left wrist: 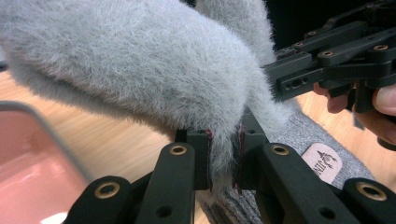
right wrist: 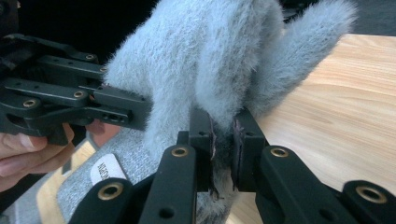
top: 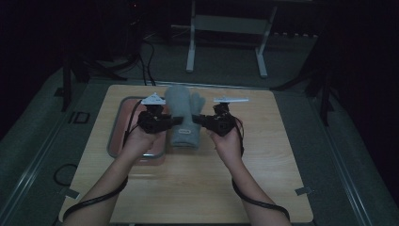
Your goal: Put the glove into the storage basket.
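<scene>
From the high view, a grey mitten is lying on the wooden table, just right of a pink tray. The left gripper is pinching the mitten's left edge, and the right gripper is pinching its right edge.

In the left gripper view, the jaws are squeezing a fold of fuzzy mitten. The tray is sitting at the left.

In the right gripper view, the jaws are squeezing another fold of the mitten, with the left gripper across from it.
</scene>
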